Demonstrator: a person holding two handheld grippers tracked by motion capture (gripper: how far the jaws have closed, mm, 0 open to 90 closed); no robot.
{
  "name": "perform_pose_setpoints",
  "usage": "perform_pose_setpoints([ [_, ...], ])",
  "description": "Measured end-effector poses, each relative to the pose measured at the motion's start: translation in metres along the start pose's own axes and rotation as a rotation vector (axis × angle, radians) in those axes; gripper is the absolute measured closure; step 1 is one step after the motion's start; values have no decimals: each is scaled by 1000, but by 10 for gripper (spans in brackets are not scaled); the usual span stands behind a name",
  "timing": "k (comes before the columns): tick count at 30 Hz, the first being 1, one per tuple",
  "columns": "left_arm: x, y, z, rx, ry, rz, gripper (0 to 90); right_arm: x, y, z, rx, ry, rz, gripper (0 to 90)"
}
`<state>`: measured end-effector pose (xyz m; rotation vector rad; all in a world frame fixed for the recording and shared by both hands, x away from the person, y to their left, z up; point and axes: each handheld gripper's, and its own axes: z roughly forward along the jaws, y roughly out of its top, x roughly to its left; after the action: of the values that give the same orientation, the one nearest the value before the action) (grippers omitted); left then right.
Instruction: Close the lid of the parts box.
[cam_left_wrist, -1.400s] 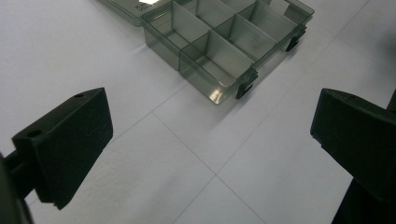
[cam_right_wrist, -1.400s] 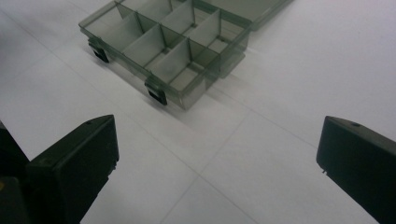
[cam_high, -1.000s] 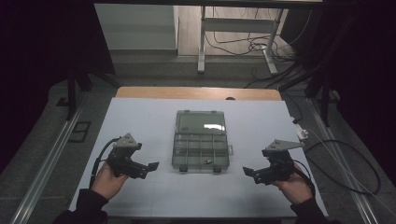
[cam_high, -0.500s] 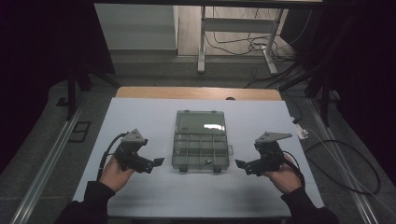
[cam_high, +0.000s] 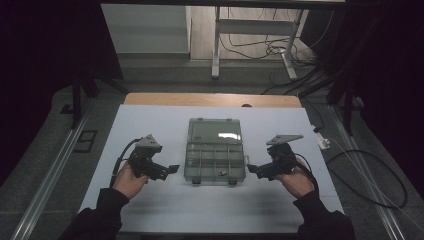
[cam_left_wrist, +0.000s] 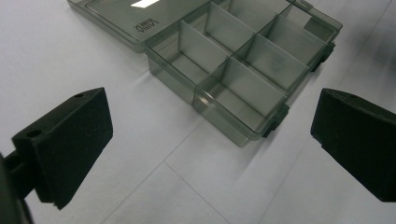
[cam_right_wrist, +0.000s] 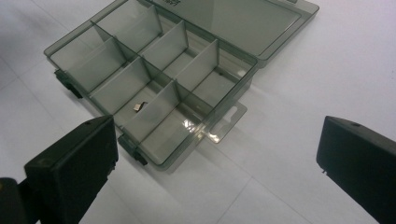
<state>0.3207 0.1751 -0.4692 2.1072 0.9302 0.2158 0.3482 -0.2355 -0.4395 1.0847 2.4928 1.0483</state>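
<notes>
A: Jaws first. Left gripper (cam_high: 171, 169): spread wide, nothing between them, just white table (cam_high: 150, 125) showing in the gap. Right gripper (cam_high: 252, 170): same, wide apart, empty.

B: And the box?

A: Clear smoky plastic box (cam_high: 214, 156), mid-table, right between the two grippers, touching neither. Lid (cam_high: 215, 131) is flipped open and lies flat on the far side. Dividers make small compartments; one near-side compartment has a tiny metal bit (cam_right_wrist: 138, 106) in it, can't tell what it is.

B: How will it handle?

A: I'd guess light, stiff, thin-walled. Slick too, on a smooth table, so a one-sided push would probably just slide it. Brittle at the hinge and at the dark latches (cam_right_wrist: 133, 148) on the front edge, I'd reckon.

B: Where to grab?

A: Side walls look best, one gripper per side, pinching over the rim. For closing, take the lid's far edge and fold it over while the other gripper steadies the base. Keep off the little hang tab (cam_right_wrist: 224, 125), looks flimsy.

B: Risk?

A: Tipping it would likely send that loose bit out.
</notes>
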Motion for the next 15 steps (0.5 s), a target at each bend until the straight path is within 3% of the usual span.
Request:
perform_pose_setpoints([
  [5, 4, 4, 7, -3, -10, 6, 0, -3, 5, 8, 10, -5, 1, 0],
  [8, 5, 5, 12, 15, -4, 32, 0, -4, 9, 14, 17, -7, -3, 0],
  [15, 7, 11, 22, 16, -23, 24, 0, -7, 20, 26, 13, -20, -14, 0],
])
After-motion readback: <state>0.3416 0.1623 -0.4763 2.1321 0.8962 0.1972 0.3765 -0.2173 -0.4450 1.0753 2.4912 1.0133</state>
